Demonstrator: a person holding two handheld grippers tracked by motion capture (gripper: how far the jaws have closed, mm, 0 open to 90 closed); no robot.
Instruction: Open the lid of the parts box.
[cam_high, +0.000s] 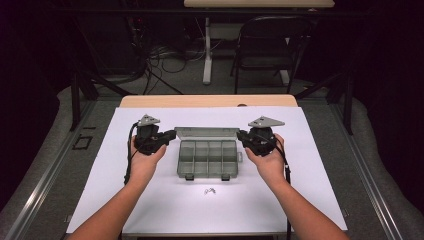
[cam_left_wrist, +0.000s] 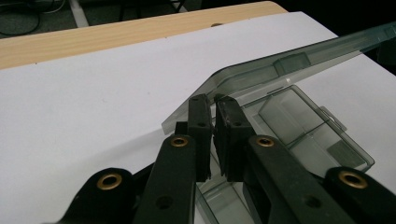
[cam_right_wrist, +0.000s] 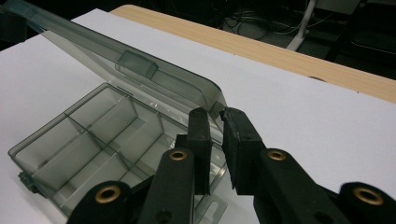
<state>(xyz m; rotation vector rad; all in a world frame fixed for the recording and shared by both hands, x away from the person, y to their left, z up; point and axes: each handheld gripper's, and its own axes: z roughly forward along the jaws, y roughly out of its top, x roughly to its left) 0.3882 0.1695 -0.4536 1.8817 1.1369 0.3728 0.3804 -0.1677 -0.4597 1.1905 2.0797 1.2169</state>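
Two bare forearms, each hand gripping a black two-jaw gripper

The left gripper points right and the right gripper points left, facing each other over the middle of the white-covered table. In each gripper view the jaws stand nearly closed, a thin gap between the pads. Both hands, the left hand and the right hand, wrap the gripper bodies from below, grey three-cornered plates on top.

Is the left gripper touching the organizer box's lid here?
Touching. The left gripper view shows the left gripper with its jaws nearly shut on the corner edge of the lid.
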